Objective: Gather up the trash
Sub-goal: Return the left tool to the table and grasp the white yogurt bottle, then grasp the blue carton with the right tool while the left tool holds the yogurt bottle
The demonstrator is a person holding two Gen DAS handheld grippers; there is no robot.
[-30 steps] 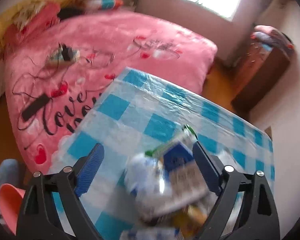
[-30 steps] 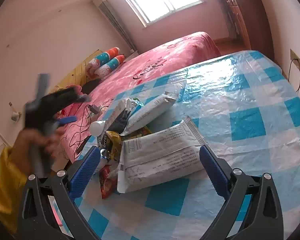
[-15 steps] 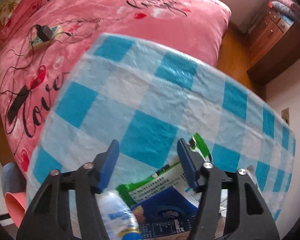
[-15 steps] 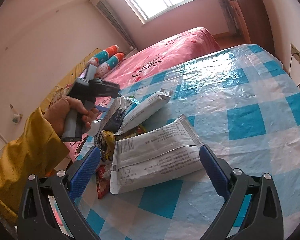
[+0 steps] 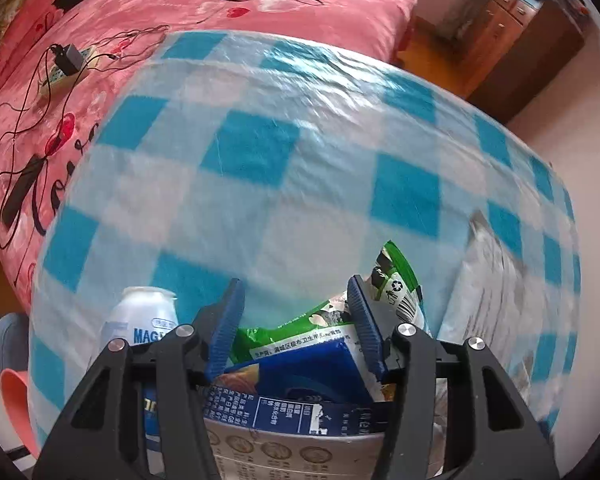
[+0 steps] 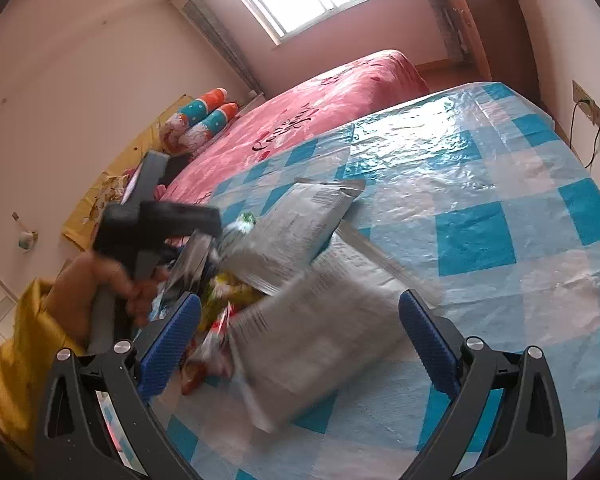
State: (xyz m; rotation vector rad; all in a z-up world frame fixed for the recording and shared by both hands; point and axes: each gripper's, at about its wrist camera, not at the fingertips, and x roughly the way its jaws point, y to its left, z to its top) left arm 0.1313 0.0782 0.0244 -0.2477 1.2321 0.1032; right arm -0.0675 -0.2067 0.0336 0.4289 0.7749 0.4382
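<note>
A pile of trash lies on the blue-checked tablecloth. My left gripper points steeply down into it. Its jaws are closing, with a green snack packet and a blue packet filling the gap, and both pads touch them. A white bottle lies just left of it. My right gripper hangs open over a large grey mailer bag, gripping nothing. A second grey bag leans on yellow and red wrappers. A hand in a yellow sleeve holds the left tool.
A pink bed with a charger and cables runs along the table's far side. A wooden cabinet stands at the back right. A wall socket with a cord is beside the table. A pink tub sits below the table edge.
My left gripper dropped onto the pile, tilted further down, and its jaws narrowed from wide around the packets. The grey bags shifted slightly. My right gripper held still.
</note>
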